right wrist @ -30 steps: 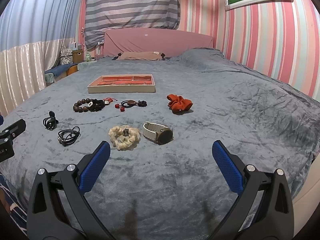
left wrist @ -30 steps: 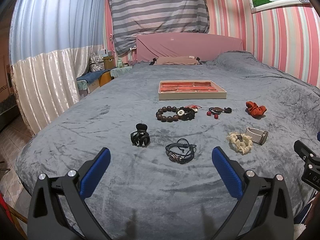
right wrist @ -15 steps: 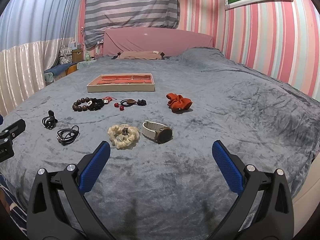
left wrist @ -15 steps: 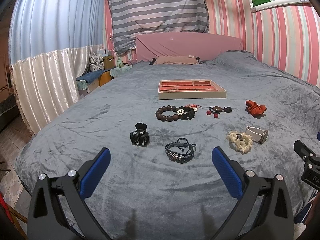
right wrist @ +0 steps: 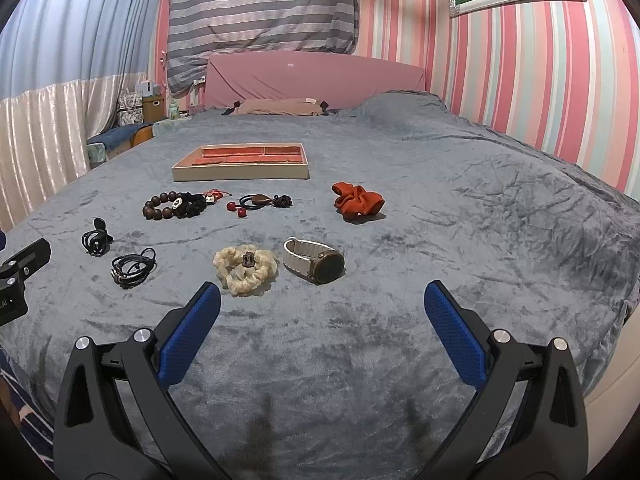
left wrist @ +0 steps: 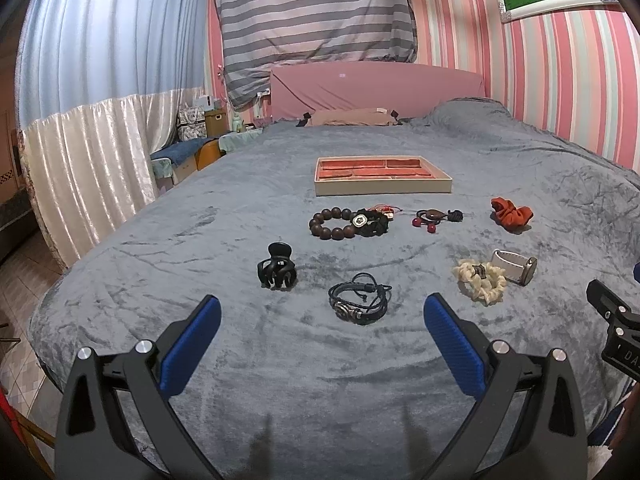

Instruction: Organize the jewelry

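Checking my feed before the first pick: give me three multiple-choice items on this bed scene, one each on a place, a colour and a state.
1. What lies right beside the watch?
A. cream scrunchie
B. hair claw
C. bead bracelet

2. What colour is the tray lining?
A. green
B. red-orange
C. black

3. How is the right gripper?
A. shut on the watch
B. open, holding nothing
C. shut, holding nothing

Answers:
1 A, the cream scrunchie sits next to it.
2 B, red-orange compartments show inside.
3 B, its jaws are spread above the blanket.

Partial letters "DA" on right tool [left wrist: 618, 336].
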